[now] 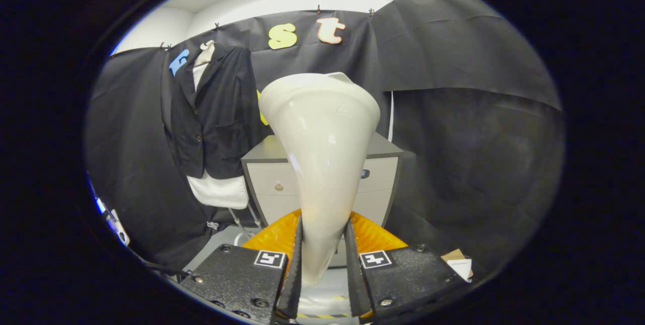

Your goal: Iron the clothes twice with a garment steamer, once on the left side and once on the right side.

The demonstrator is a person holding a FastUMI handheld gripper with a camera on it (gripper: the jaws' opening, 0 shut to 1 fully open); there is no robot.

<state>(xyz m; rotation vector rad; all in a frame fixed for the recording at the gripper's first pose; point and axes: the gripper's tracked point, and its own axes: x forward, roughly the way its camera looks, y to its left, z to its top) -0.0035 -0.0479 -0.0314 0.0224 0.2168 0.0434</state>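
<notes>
— While the steamer (322, 164) was held upright, how were the fingers (299, 259) set?

— They were closed on its narrow handle, one pressed against each side, and the wide nozzle head was carried above and just ahead of them. A firm grip was judged to be in place, since the handle was pinched on both flanks with no gap seen.

— Where was the garment to be found?

— The dark jacket (214, 113) was hung on a pale dress form (219, 191) at about ten o'clock from the fingers, well apart from the nozzle and against the black cloth wall. A grey drawer cabinet (378, 174) was seen at twelve o'clock, directly behind the steamer.

— How far was the task judged to be along?

— No contact with the cloth was visible, so the first pass was taken as not yet begun.

— How should the approach be made well?

— The steamer would best be swung toward ten o'clock until the nozzle face was squared to the jacket's front panel. The pass should be started near the shoulder and drawn downward in one slow stroke, with the head kept lightly against the fabric. The buttons should be skirted, and the grip should not be loosened midway.
</notes>
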